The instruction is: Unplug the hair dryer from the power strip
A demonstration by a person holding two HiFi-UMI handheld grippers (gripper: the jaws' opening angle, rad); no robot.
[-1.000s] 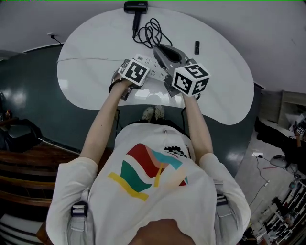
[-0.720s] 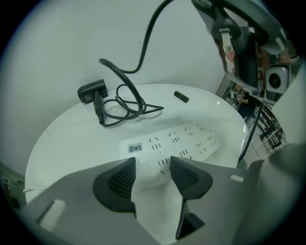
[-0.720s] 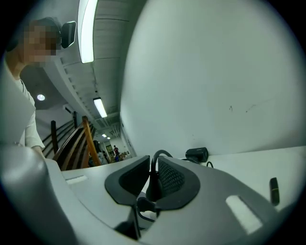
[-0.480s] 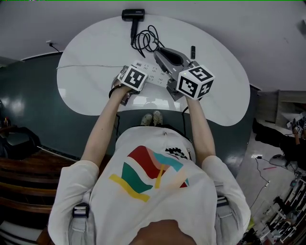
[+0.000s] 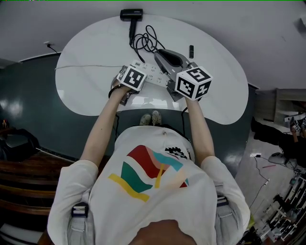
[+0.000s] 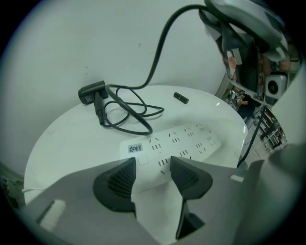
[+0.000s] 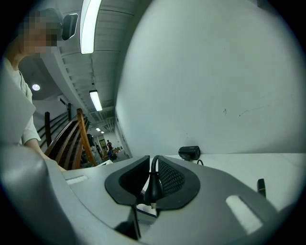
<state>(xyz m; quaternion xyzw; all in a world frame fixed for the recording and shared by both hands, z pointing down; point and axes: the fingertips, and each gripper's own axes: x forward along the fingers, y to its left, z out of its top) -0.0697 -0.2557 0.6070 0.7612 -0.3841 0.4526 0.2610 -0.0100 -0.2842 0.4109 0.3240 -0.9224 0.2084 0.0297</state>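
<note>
Where the white table (image 5: 86, 57) bears the power strip (image 6: 186, 141), the left gripper (image 6: 152, 172) sets its parted jaws astride its near end, likely pinning it; the hair dryer (image 6: 92, 92) lies beyond them; the right gripper (image 7: 153, 167) clamps the plug (image 7: 153, 187), prong seemingly free.

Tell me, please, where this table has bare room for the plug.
The table is bare left of the power strip, but for a thin white cable, and at its right end, beyond the small black object. The coiled cord and hair dryer crowd the middle back.
</note>
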